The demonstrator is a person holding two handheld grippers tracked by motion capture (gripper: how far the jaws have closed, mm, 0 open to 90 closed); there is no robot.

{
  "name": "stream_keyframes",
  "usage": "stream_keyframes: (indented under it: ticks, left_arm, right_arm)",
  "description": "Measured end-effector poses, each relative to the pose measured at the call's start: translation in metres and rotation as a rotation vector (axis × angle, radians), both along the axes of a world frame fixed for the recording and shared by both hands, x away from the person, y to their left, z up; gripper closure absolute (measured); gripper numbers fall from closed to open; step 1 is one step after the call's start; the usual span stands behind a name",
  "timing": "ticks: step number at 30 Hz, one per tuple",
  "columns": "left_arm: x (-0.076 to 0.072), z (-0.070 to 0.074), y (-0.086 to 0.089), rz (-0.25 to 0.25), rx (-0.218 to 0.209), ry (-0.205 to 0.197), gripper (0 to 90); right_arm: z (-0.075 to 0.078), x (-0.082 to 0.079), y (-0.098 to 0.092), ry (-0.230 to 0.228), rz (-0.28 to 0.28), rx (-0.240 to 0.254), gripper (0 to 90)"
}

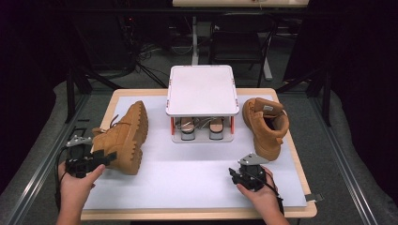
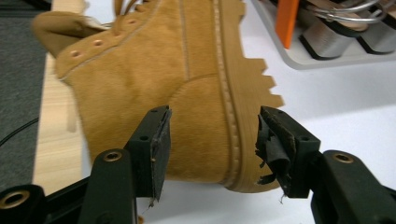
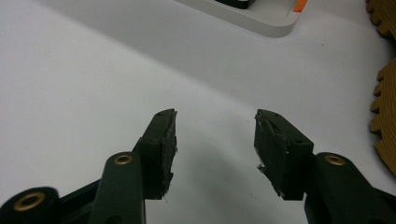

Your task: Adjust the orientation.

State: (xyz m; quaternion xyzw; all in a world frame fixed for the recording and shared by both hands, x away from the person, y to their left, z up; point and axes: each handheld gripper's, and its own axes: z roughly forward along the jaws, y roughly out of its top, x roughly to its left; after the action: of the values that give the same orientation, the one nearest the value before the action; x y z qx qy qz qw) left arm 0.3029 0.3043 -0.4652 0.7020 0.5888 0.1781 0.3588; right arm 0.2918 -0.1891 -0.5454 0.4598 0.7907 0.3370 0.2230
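High view gives me the whole surface (image 1: 155, 187), a wooden top under a white mat. At its far middle stands the white two-level rack (image 1: 202, 89), with a pair of heeled sandals (image 1: 202, 125) tucked on its lower shelf between orange posts. Next in size are the two tan boots. The left boot (image 1: 127, 136) lies on its side at the left of the mat, lugged sole facing the rack, laces trailing toward the edge. The right boot (image 1: 265, 124) stands upright just right of the rack, its opening toward me; a pale tag shows inside the collar, but I cannot read any writing on it, and I find no brand mark on either boot.

My left gripper (image 1: 87, 159) sits at the left boot's heel. In the left gripper view the jaws stand released on either side of that heel, pads clear of the suede and sole. My right gripper (image 1: 248, 176) rests low on the mat near the front edge, just short of the right boot, jaws released with nothing but bare mat between them.
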Motion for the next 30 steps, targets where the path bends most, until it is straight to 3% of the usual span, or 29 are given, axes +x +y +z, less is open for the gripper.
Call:
stream_keyframes:
  ticks: [6,11,16,24,27,30]
  left_arm:
    - [0.004,-0.002,0.004,0.028,0.001,0.015,37.2]
    - [0.016,0.005,0.014,0.054,-0.013,0.033,31.9]
    - [0.032,0.011,0.023,0.074,0.014,0.084,29.7]
    - [0.050,0.016,0.033,0.091,0.013,0.130,30.2]
    - [0.057,0.011,0.036,0.094,-0.002,0.178,30.9]
    - [0.059,0.006,0.037,0.103,0.004,0.191,32.8]
  right_arm:
    - [0.000,0.001,-0.004,0.006,-0.010,0.014,47.3]
    - [0.001,0.002,-0.005,0.016,-0.029,0.023,46.2]
    - [0.001,0.002,-0.006,0.013,-0.038,0.031,46.2]
    - [0.000,0.004,-0.006,0.023,-0.047,0.025,45.7]
    - [0.000,0.004,-0.008,0.031,-0.050,0.030,45.7]
    - [0.000,0.004,-0.009,0.032,-0.050,0.030,45.7]
